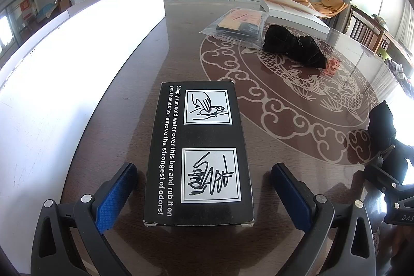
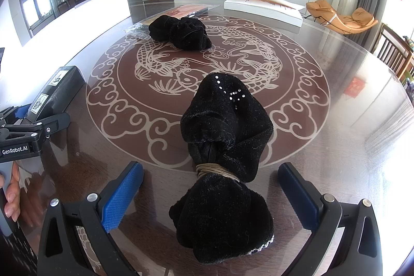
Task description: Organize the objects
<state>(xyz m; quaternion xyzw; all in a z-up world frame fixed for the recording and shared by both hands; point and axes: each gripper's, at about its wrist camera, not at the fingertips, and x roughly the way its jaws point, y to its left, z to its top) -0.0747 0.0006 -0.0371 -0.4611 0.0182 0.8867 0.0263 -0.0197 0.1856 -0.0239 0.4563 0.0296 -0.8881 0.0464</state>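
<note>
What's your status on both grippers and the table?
Left gripper open around black box, no contact. Right gripper open around tied black cloth bundle. Second black bundle farther back. Nothing in the way.

Black box (image 1: pixel 199 151) — rectangular, lying flat, white instruction text and two line-drawing panels on top. Black velvet bundle (image 2: pixel 225 167) — cinched at its middle with tan cord, rhinestones on its far end, lying on the table's fish motif. Second black velvet bundle (image 2: pixel 179 32) — farther back, crumpled, beside a clear-bagged packet (image 1: pixel 238 22).
</note>
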